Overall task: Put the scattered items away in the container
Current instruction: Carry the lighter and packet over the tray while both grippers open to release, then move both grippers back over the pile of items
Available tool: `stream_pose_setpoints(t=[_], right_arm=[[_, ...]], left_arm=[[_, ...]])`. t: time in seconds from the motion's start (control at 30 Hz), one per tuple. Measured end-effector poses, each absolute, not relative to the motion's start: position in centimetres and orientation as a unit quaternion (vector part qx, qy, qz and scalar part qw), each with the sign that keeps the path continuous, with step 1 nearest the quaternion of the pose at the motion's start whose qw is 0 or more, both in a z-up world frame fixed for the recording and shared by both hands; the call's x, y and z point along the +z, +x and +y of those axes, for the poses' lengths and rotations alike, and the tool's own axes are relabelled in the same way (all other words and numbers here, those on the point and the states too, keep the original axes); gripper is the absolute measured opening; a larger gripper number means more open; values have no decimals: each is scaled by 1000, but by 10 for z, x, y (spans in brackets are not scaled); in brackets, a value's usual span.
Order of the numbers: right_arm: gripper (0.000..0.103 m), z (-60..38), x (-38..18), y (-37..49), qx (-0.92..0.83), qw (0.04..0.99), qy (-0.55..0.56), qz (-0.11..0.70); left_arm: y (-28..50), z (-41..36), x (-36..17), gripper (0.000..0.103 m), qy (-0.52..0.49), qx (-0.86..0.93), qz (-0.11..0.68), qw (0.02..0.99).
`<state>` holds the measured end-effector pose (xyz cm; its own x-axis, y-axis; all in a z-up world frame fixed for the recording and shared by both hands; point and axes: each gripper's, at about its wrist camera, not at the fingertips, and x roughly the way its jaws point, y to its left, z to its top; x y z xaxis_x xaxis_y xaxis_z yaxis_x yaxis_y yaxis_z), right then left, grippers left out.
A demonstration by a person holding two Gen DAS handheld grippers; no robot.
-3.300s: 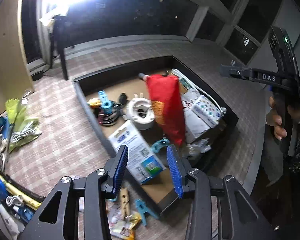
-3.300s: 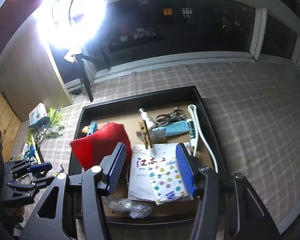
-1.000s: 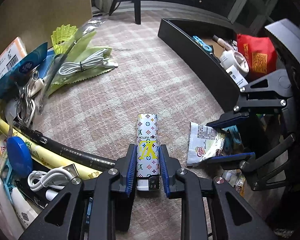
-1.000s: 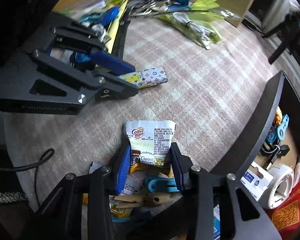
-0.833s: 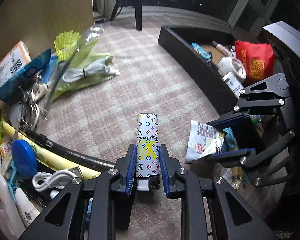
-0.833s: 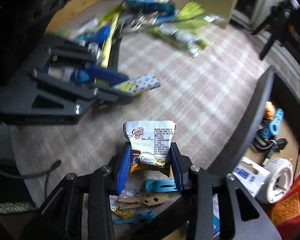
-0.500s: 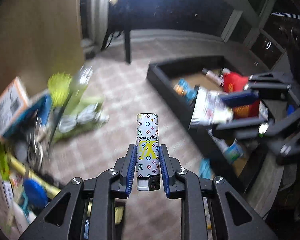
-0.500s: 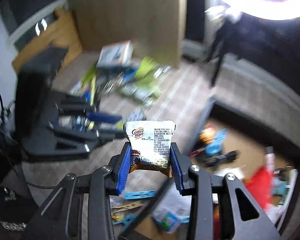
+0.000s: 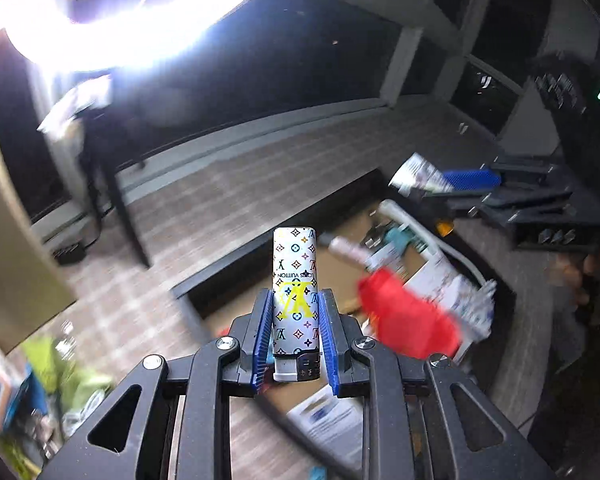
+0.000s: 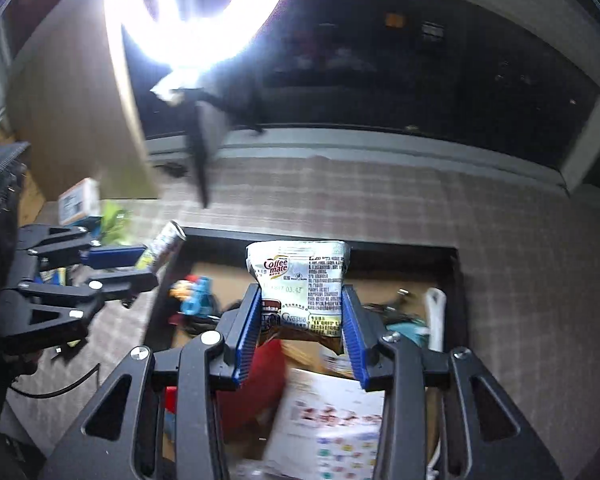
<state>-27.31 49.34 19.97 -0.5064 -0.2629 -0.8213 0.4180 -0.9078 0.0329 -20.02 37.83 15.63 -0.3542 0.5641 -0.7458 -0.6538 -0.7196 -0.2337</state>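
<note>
I count two grippers of mine (image 9: pixel 295 334) (image 10: pixel 300 332). There is one lighter (image 9: pixel 295 280), one creamer sachet (image 10: pixel 300 280), one red pouch (image 9: pixel 410 320) and one black tray (image 10: pixel 458 280).

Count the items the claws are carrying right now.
2. The patterned lighter is clamped in the left claw; the creamer sachet sits in the right claw, whose jaws have just been opening. Nothing else seems held.

Left gripper (image 9: pixel 295 334) tilting downward, blue pads (image 9: pixel 263 332) clamping a patterned lighter (image 9: pixel 295 280) upright between them. Right gripper (image 10: pixel 303 330) also angling down, jaws just been opening, pads (image 10: pixel 247 330) still touching the sides of a creamer sachet (image 10: pixel 300 284) between them. Hand (image 9: pixel 572 280) gripping the right gripper's handle, blurred.
</note>
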Motion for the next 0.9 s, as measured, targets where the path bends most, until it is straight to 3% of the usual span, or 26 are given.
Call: stream_pose_setpoints(t=[0.07, 0.1, 0.53, 0.9], right_arm=[[59, 501, 196, -275, -866, 177, 460, 82], [59, 505, 197, -274, -870, 171, 456, 75], [59, 490, 219, -236, -873, 216, 430, 75], [59, 469, 260, -168, -869, 279, 403, 71]], left_arm=[[-204, 391, 158, 41, -433, 825, 64, 358], [-204, 394, 160, 55, -431, 830, 67, 348], [-181, 333, 180, 53, -419, 845, 59, 327], [-112, 225, 215, 53, -392, 881, 66, 257]])
